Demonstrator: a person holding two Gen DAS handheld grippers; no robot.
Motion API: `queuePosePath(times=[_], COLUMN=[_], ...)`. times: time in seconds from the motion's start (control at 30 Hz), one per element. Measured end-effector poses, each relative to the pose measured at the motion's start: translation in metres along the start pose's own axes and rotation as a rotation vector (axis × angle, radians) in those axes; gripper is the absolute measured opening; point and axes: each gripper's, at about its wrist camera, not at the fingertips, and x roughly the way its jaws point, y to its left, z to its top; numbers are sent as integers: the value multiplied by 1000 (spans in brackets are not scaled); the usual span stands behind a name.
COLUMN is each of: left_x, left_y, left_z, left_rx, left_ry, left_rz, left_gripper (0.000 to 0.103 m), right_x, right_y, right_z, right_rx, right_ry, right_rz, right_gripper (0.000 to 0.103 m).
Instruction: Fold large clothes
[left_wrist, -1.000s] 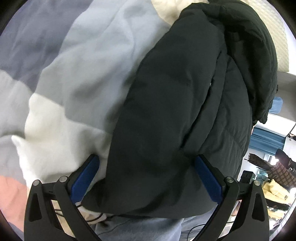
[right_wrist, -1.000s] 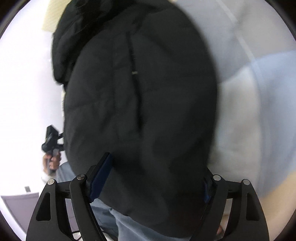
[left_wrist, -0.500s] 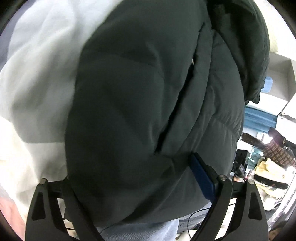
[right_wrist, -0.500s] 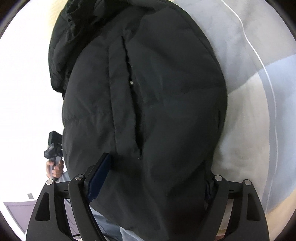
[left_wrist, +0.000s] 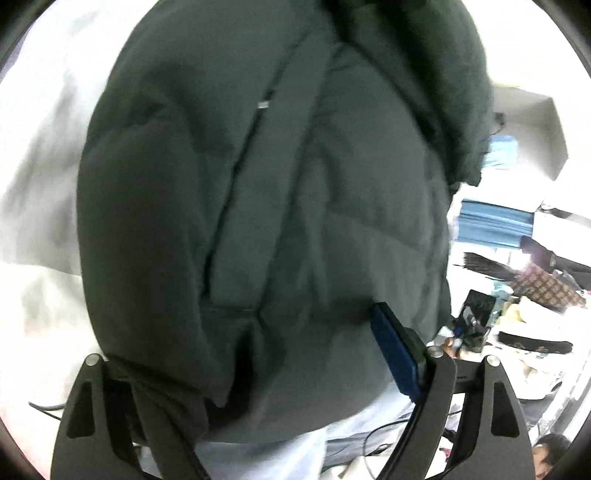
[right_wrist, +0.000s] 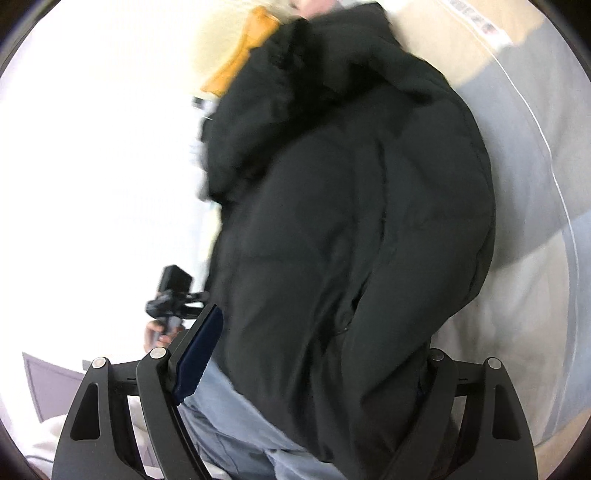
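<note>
Since a second ago your left gripper has pushed in under the dark puffer jacket, so its left pad, plain to see before, is now buried in cloth, and the striped bedding has slid out toward 9 o'clock. In the right wrist view the jacket has swung too: its hood end now points to 12 o'clock, with an orange and cream patch behind it.

Your left gripper's jaws stand wide apart; the blue pad at 4 o'clock lies bare against the hem while the bulk sags across the gap. Your right gripper also stands wide, its blue pad clear at 8 o'clock and the far finger hidden behind fabric. Neither looks clamped, so you seem to be cradling the jacket, which hangs in front of you over the bed.

To fold it well, I'd judge you need a true hold first: close each pair of jaws on the hem edge, not on a fat roll of padding, which would likely squeeze out. Keep both grippers level, lay the body flat on the bed with the front placket straight, then carry the hem toward the hood in one even sweep.
</note>
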Motion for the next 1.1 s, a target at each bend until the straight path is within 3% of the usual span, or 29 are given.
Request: queuePosePath(times=[0.13,0.3,0.4,0.43,0.47,0.5,0.6,0.83,1.1], left_x=[4,6,12,9,4,0,-13,-68,-122], left_y=[-6,-11,-21,-21,-21,-24,-35,-76,-107], left_z=[-3,0,1,0,-1,-2,-5,-15,-42], left_rx=[-8,-28,-40,-42,-44,-47,-47,22,88], left_ry=[-23,-58,-78,-86,-98,-114,-152,-263,-343], left_rz=[37,103,130,135,138,138,137,71,-7], left_gripper=[78,50,32,28,21,17,12,10,9], right_x=[1,16,19,21,19,19,15,-25,-90], right_y=[8,4,2,3,6,8,18,60,95], right_z=[1,1,-1,-1,-2,-3,-5,-5,-19], right_rx=[-45,-29,-34,-44,-55,-52,-70,-148,-188], right_ry=[-15,10,3,-11,-40,-58,-118,-254,-390], right_rz=[-9,-126,-201,-253,-296,-283,-275,-232,-74], right_gripper=[79,56,30,14,13,12,9,6,5])
